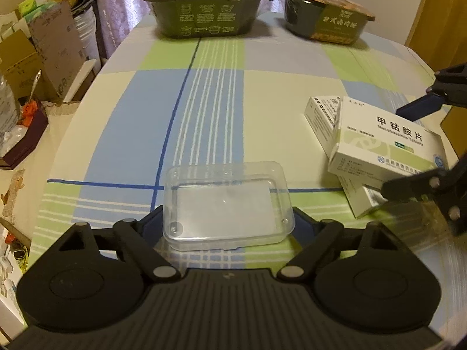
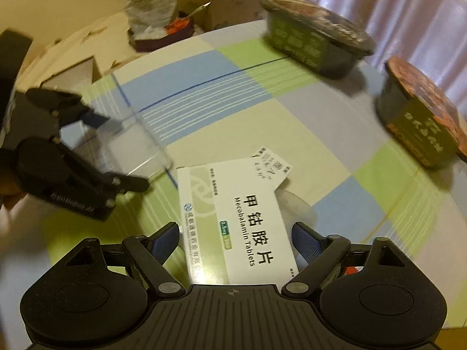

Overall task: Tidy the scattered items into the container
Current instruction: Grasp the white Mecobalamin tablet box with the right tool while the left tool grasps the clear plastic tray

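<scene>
A clear plastic container [image 1: 227, 204] sits low on the checked tablecloth [image 1: 262, 93], and my left gripper [image 1: 229, 218] is shut on it, one finger against each short side. In the right wrist view the same container [image 2: 131, 145] shows between the left gripper's [image 2: 127, 153] fingers. My right gripper [image 2: 236, 230] is shut on a white medicine box [image 2: 242, 218], which stays sharp while the table blurs. In the left wrist view that box [image 1: 385, 143] lies tilted over two more white boxes [image 1: 321, 116], with the right gripper [image 1: 392, 150] astride it.
Two dark green instant-meal tubs [image 1: 204, 11] [image 1: 327, 14] stand at the table's far edge before a curtain. Cardboard boxes and clutter [image 1: 43, 58] crowd the floor left of the table. Another white box [image 2: 271, 160] lies beyond the held one.
</scene>
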Motion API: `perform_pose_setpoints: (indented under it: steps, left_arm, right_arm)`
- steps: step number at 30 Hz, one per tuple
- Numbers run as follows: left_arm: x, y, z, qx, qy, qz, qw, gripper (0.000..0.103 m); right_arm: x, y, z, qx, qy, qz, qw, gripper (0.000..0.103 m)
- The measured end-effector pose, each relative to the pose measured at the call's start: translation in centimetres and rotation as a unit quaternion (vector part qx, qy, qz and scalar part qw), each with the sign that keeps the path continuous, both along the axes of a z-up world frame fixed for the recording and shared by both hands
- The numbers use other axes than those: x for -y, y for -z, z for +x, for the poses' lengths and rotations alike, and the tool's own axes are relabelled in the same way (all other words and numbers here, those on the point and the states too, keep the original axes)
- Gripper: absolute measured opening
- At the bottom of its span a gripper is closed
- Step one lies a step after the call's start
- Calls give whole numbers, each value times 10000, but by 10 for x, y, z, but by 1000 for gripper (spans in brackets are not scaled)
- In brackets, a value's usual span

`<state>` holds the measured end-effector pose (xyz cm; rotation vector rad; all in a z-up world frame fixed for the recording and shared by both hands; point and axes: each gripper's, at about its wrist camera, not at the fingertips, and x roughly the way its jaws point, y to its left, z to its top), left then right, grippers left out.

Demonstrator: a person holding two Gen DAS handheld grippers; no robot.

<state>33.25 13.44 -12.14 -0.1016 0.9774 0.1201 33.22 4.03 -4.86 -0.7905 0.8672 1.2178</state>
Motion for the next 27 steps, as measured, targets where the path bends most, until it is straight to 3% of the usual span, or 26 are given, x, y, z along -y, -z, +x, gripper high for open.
perform_pose_setpoints:
  steps: [7,10,14,20,21,22,23,27]
  left_arm:
    - [9,-13,-35,-7,894,-36,9960,84]
    - [16,-16,-56,-121,1525,-144,9881,84]
    - [33,-13,-82,-318,2099,178,9770,85]
    - [42,-7,-91,-327,1929,244,9804,91]
    - [42,-6,-91,-305,1900,250,9810,91]
    - [43,-7,-92,-289,1892,273,9811,91]
    - [44,-6,-92,-281,1892,331,9810,91]
    - [46,-5,-95,-251,1815,467,9820,91]
  right_arm:
    - [35,-20,-18,-169,665,117,9976,73]
    - [67,-29,-36,-491,1252,216,9907,73]
    - [106,-22,-77,-608,1685,87,9838,74]
    - [129,5,-110,-591,1934,-98,9793,74]
    - [132,7,-111,-613,1978,-40,9783,78]
    - [133,8,-111,-646,2013,24,9774,92]
    - [135,9,-111,-659,2034,67,9769,99]
    - [140,11,-111,-669,2091,171,9754,102]
